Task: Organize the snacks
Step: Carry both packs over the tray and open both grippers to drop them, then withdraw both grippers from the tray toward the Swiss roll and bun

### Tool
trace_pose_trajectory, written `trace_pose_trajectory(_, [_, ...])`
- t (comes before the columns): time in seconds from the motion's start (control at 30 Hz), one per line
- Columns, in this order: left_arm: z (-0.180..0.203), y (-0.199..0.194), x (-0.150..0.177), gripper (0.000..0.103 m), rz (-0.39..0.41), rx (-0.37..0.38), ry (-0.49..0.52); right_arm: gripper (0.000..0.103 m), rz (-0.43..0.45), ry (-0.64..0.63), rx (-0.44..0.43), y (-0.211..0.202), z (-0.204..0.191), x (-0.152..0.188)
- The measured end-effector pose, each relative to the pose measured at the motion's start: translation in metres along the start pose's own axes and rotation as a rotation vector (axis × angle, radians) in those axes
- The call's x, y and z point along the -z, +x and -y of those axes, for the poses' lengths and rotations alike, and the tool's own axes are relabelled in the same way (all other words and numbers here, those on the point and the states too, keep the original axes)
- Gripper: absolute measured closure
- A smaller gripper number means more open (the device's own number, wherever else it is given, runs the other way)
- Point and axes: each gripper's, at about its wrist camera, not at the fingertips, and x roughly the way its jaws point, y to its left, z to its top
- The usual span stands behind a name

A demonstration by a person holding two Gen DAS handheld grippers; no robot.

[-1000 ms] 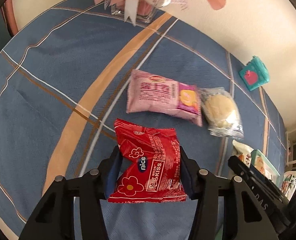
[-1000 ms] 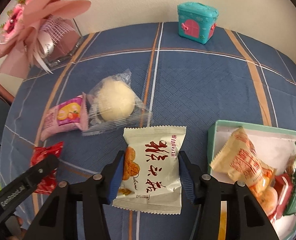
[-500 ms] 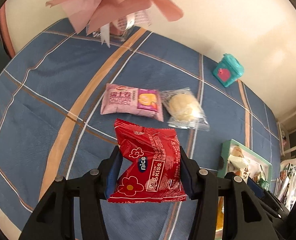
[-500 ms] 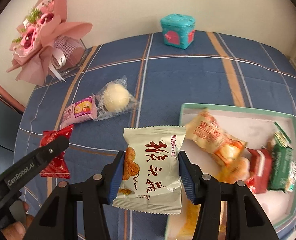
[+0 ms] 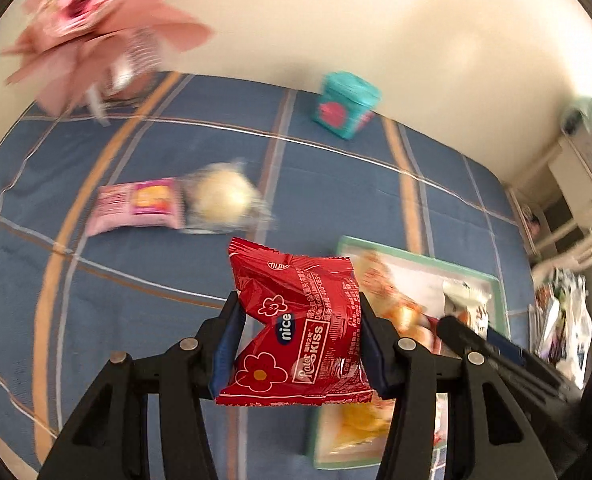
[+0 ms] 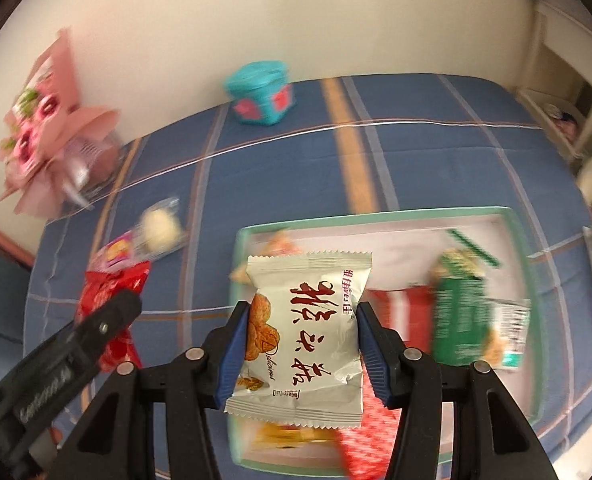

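My left gripper (image 5: 298,330) is shut on a red snack packet (image 5: 296,328), held in the air above the blue checked cloth, just left of the green-rimmed tray (image 5: 496,280). My right gripper (image 6: 302,334) is shut on a white snack packet (image 6: 304,332) with red characters, hanging over the tray (image 6: 376,216), which holds several packets. A pink packet (image 5: 136,204) and a clear-wrapped round bun (image 5: 224,196) lie on the cloth to the left. In the right wrist view the left gripper (image 6: 96,320) shows at the lower left with its red packet (image 6: 108,292).
A teal toy house box (image 5: 344,104) stands at the back near the wall. A pink flower bouquet (image 5: 88,28) sits at the back left. Shelving and bagged items (image 5: 564,320) crowd the right edge of the table.
Both grippers have risen and travelled right with their packets, from beside the loose snacks toward the tray; the right one now hangs over it. The views are blurred by motion.
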Motion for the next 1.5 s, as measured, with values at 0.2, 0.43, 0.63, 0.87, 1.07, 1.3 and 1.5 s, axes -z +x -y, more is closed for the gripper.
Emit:
trace_pose_trajectory(0.2, [0.053, 0.010, 0.010, 0.048, -0.027, 0.046, 0.086, 0.048, 0.010, 0.092, 0.036, -0.007, 0.052, -0.007])
trace_pose_trajectory(0.43, [0.089, 0.029, 0.023, 0.048, -0.059, 0.066, 0.141, 0.047, 0.018, 0.126, 0.053, -0.013, 0.077, -0.009])
trace_pose_trajectory(0.63, [0.102, 0.045, 0.027, 0.048, -0.085, 0.039, 0.184, 0.047, 0.001, 0.121, 0.041, -0.006, 0.077, -0.009])
trace_pose_trajectory(0.87, [0.100, 0.057, 0.029, 0.048, -0.110, 0.028, 0.182, 0.047, -0.046, 0.094, 0.041, 0.010, 0.071, -0.006])
trace_pose_trajectory(1.07, [0.107, 0.063, 0.032, 0.047, -0.124, 0.013, 0.215, 0.046, -0.071, 0.085, 0.044, 0.017, 0.068, -0.003])
trace_pose_trajectory(1.3, [0.113, 0.059, 0.030, 0.034, -0.123, 0.001, 0.247, 0.046, -0.067, 0.092, 0.041, 0.013, 0.069, -0.004])
trace_pose_trajectory(1.5, [0.111, 0.050, 0.026, 0.033, -0.109, -0.003, 0.249, 0.045, -0.034, 0.100, 0.036, 0.001, 0.069, -0.008])
